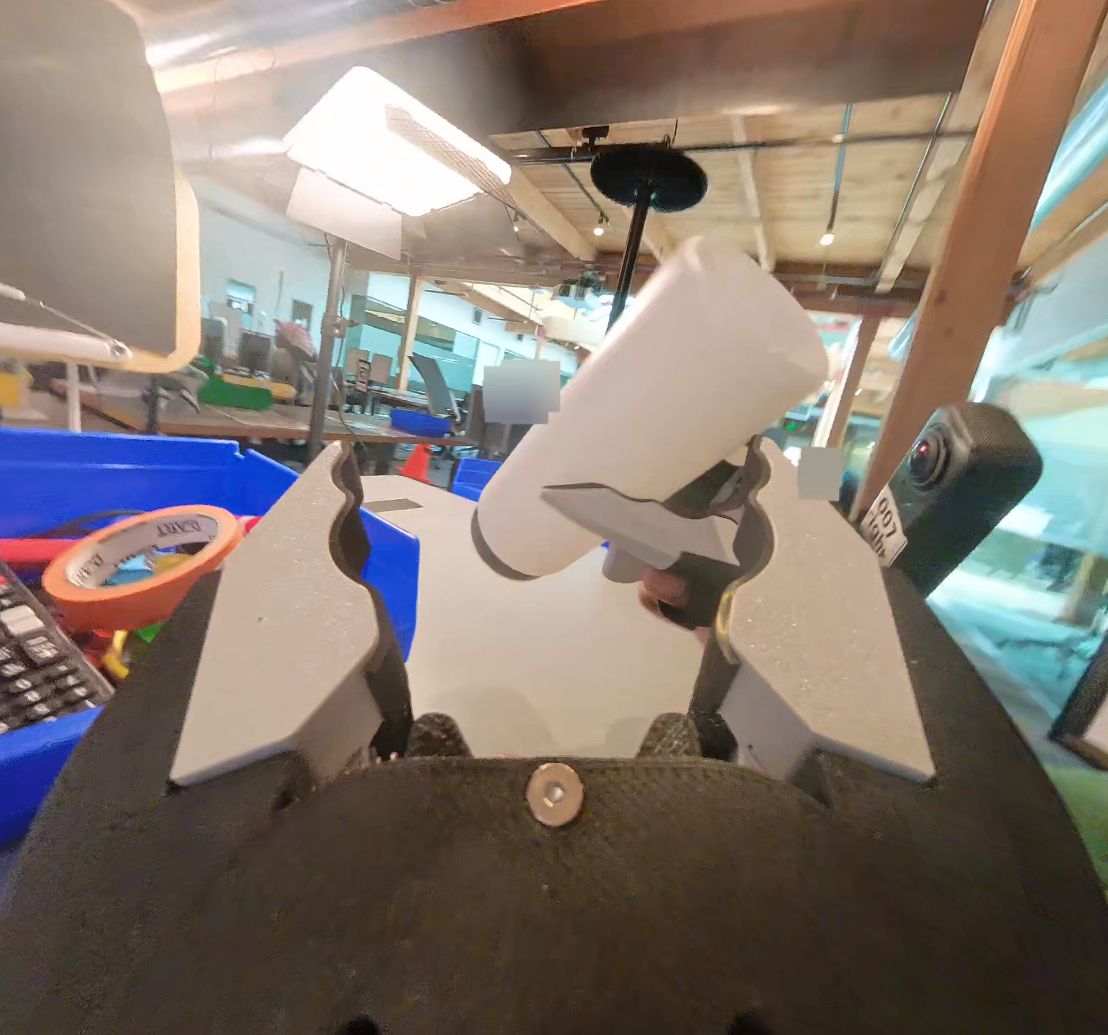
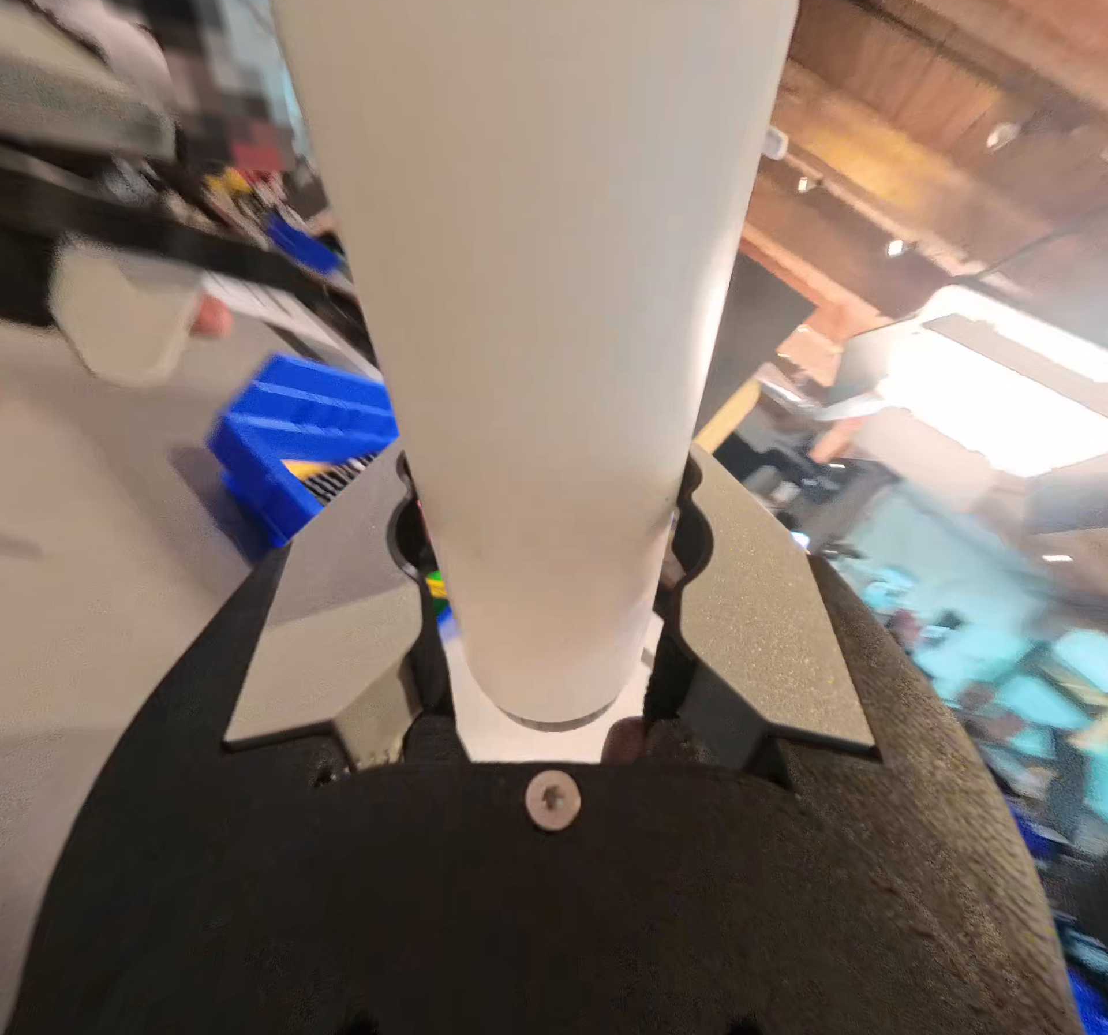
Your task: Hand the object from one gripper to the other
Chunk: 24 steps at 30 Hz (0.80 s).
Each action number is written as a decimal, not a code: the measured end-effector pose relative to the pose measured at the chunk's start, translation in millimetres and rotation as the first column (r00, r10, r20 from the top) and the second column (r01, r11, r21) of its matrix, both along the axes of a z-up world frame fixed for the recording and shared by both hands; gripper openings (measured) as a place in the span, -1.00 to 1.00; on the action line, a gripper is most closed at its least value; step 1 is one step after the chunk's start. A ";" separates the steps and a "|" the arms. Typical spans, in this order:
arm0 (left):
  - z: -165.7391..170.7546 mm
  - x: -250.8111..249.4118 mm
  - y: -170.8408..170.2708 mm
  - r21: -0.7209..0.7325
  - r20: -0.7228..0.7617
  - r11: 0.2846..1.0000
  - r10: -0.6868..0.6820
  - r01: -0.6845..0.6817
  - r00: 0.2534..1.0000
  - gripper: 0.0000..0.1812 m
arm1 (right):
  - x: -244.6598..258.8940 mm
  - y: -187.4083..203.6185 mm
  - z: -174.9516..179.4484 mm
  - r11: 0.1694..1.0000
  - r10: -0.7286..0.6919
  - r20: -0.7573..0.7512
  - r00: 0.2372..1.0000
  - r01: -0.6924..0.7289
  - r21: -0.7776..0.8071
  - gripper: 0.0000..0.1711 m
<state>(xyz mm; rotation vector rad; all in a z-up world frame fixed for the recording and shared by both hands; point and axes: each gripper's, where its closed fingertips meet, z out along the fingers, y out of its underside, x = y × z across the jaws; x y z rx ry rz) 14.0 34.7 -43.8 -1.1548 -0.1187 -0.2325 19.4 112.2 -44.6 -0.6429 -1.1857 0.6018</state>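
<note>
Cup (image 2: pixel 533 286) pinched in right gripper (image 2: pixel 542 526); left gripper (image 1: pixel 551 532) spread just beside, handover still pending.

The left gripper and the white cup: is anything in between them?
No. In the left wrist view the open left gripper faces the white cup, held by the right gripper; only air and bare table lie between.

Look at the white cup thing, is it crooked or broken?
Crooked, not visibly broken. The white tumbler hangs in the air, leaning sideways, pinched near its narrow end by the right gripper. The left gripper is open, holding nothing.
</note>
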 end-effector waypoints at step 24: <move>8.9 -38.3 -28.5 0.184 0.269 0.983 -0.045 -0.005 0.962 0.13 | -19.1 -70.4 -31.4 0.981 0.105 0.119 0.987 -0.123 0.149 0.08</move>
